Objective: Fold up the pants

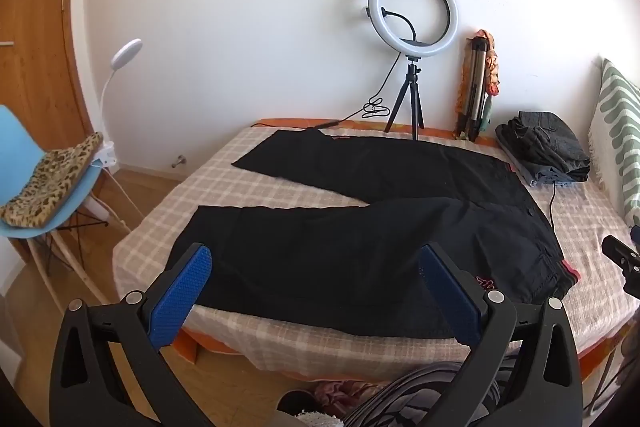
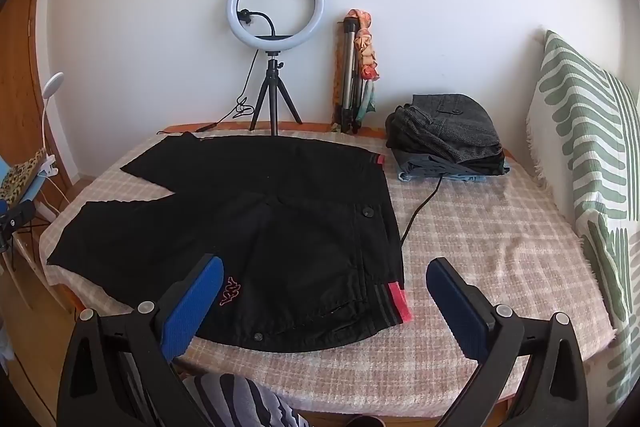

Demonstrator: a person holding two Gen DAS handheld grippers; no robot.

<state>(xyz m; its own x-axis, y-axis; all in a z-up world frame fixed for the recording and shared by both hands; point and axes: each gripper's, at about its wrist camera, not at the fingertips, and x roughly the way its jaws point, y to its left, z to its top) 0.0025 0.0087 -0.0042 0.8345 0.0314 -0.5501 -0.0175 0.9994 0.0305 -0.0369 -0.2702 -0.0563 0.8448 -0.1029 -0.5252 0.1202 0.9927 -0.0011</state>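
Black pants point(image 1: 360, 239) lie spread flat on the checked tablecloth point(image 1: 280, 343), legs apart and pointing left, waistband with a red stripe at the right. They also show in the right wrist view point(image 2: 280, 227), with a pink logo near the front. My left gripper point(image 1: 316, 279) is open and empty, held above the near leg. My right gripper point(image 2: 324, 291) is open and empty, above the waistband's near corner point(image 2: 396, 299). The right gripper's tip shows at the right edge of the left wrist view point(image 1: 624, 259).
A ring light on a small tripod point(image 2: 275, 27) and a folded tripod point(image 2: 352, 75) stand at the back by the wall. A stack of folded clothes point(image 2: 448, 143) sits at the back right, with a black cable point(image 2: 416, 211) beside the pants. A blue chair point(image 1: 44, 195) stands left.
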